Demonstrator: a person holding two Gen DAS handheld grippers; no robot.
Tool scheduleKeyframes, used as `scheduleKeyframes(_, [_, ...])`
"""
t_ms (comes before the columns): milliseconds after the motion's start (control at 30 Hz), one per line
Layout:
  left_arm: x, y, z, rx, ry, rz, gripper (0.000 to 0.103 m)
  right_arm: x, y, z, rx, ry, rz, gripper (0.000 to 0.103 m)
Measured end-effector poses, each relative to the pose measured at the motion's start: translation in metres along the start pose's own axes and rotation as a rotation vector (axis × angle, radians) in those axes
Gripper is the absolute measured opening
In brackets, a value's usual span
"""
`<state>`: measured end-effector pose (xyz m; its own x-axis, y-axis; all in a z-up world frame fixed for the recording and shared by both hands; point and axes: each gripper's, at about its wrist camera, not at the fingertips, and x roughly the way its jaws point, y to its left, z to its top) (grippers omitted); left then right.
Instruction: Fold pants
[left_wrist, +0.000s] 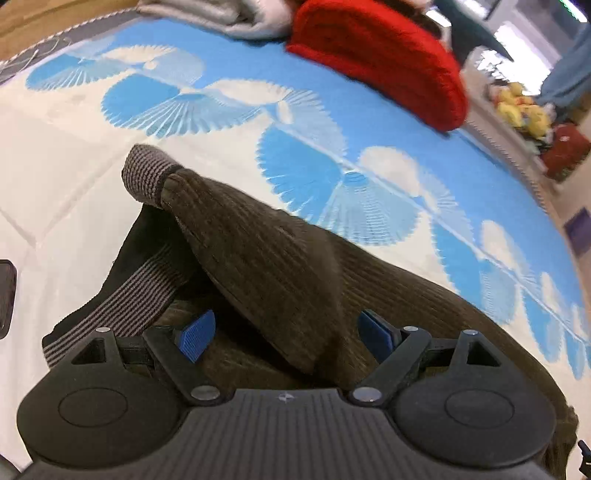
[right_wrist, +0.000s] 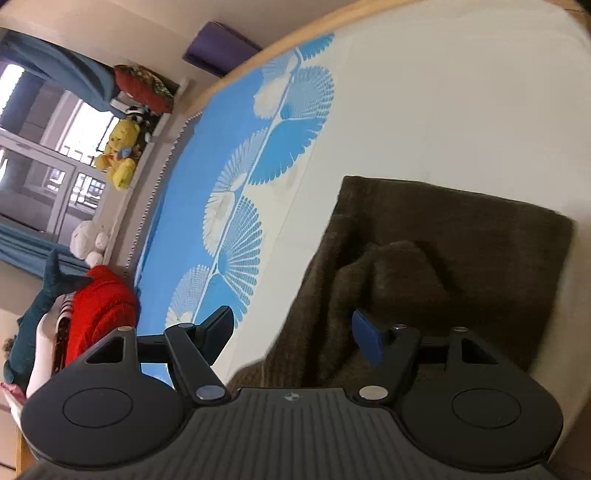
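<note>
We're over the bed w/ both tools out: the left gripper (left_wrist: 286, 338) has its jaws spread wide, blue pads apart, and a raised fold of the brown corduroy pants (left_wrist: 280, 266) pokes up btwn them w/o either pad pressing on it, so nothing's clamped. The pants lie on the white-and-blue bedspread (left_wrist: 229, 122), bunched under that gripper, w/ the grey-and-black striped waistband (left_wrist: 146, 177) flipped up at the left end and another stretch of it running along the near left side, dark lining showing beside it. In the right wrist view the right gripper (right_wrist: 295, 336) also stands apart, one finger over the bare bedspread and the blue-padded one over the fabric; edge of the pants sits low btwn them but we see no pad squeezing it. There the pants look like a squarish folded block w/ a rumpled hump in the middle, resting on the white part of the spread. A red knitted garment (left_wrist: 380, 62) sits well apart at the far edge, a grey cloth (left_wrist: 221, 16) beside it, and a yellow plush toy (right_wrist: 120, 153) on the window ledge beyond the bed
</note>
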<state>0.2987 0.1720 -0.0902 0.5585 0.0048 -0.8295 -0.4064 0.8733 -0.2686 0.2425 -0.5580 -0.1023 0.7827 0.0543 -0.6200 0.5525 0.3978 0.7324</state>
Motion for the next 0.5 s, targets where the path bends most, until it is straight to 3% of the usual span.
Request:
scheduleKeyframes(167, [0.036, 0.011, 0.013, -0.092, 0.099, 0.106, 0.089, 0.050, 0.019, 0.009, -0.035, -0.005, -0.127, 0.072])
scheduleKeyframes(233, [0.044, 0.014, 0.018, -0.124, 0.121, 0.117, 0.084, 0.074, 0.024, 0.011, -0.065, 0.019, -0.234, 0.068])
scheduleKeyframes(267, [0.045, 0.012, 0.021, -0.124, 0.119, 0.115, 0.055, 0.086, 0.025, 0.012, -0.066, 0.043, -0.286, 0.063])
scheduleKeyframes(300, [0.043, 0.008, 0.025, -0.110, 0.126, 0.091, 0.007, 0.092, 0.028, 0.011, -0.072, 0.039, -0.340, 0.033])
scheduleKeyframes(333, [0.039, 0.004, 0.032, -0.119, 0.139, 0.092, 0.008, 0.094, 0.034, 0.009, -0.089, 0.011, -0.411, 0.008])
scheduleKeyframes(367, [0.030, 0.001, 0.036, -0.156, 0.127, 0.109, 0.007, 0.096, 0.045, 0.009, -0.133, -0.006, -0.444, 0.007])
scheduleKeyframes(500, [-0.021, -0.019, 0.064, -0.154, -0.008, 0.039, 0.007, 0.074, 0.100, 0.018, -0.201, -0.117, -0.349, 0.007])
